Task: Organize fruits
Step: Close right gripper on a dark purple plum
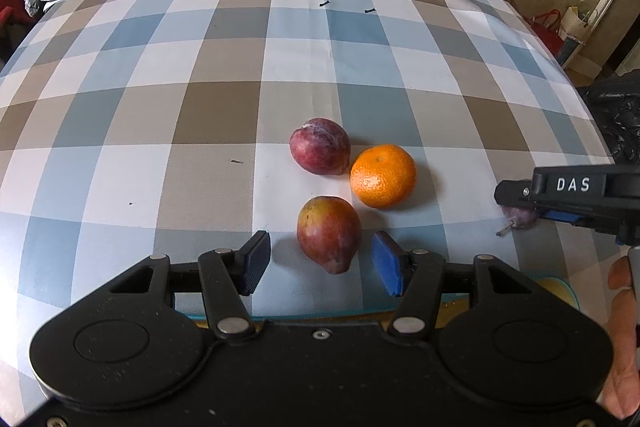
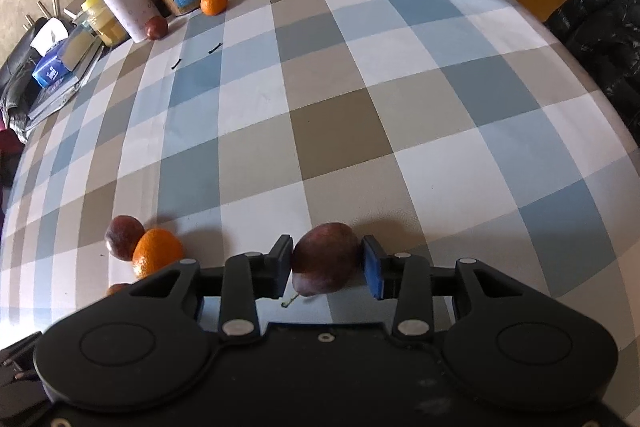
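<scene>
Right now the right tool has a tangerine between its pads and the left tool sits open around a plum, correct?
Not quite. The right tool has a dark red plum with a stem between its pads, as the right wrist view shows. The left tool does sit open around a plum.

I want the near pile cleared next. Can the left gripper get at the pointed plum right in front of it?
Probably yes. The left gripper stands open with the pointed plum already between its pads, untouched. The mandarin and the round plum lie beyond it, apart from the fingers, so nothing blocks closing.

A plum (image 1: 320, 146) lies behind another plum (image 1: 329, 233), a mandarin (image 1: 383, 175) touching its right.
</scene>
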Tool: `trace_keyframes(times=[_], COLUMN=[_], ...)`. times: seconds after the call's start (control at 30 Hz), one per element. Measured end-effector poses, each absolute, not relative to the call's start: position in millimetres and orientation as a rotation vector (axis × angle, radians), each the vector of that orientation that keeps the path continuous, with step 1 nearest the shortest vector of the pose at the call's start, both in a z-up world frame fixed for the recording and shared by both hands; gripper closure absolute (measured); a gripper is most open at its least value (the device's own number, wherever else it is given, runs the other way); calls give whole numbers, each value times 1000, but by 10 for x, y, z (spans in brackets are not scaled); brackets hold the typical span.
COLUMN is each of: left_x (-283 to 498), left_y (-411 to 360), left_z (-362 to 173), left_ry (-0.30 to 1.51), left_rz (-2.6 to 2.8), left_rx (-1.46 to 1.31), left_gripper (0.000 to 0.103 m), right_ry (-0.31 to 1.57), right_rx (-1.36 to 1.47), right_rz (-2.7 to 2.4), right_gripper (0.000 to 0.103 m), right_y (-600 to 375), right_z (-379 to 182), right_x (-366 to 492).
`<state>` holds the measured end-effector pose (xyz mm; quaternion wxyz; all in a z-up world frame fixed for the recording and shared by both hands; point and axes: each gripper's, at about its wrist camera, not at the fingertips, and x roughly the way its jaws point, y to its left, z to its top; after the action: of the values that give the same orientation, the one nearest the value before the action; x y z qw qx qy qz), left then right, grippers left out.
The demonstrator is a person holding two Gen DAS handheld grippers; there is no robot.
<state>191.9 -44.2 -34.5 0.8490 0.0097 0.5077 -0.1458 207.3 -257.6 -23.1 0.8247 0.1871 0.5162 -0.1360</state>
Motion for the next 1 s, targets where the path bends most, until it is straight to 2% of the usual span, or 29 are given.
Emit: trace_keyframes(times=[1.0], left_x=[1804], left_y=[-522], left_z=[-454], left_ry=[955], left_rz=[-277], left_rx=[78], left_gripper=[44], right_ry=[908], right_rx=[161], right_rz=[-343], right_gripper=[64], right_y=[-2168], right_z=[-355], right_x=[1754])
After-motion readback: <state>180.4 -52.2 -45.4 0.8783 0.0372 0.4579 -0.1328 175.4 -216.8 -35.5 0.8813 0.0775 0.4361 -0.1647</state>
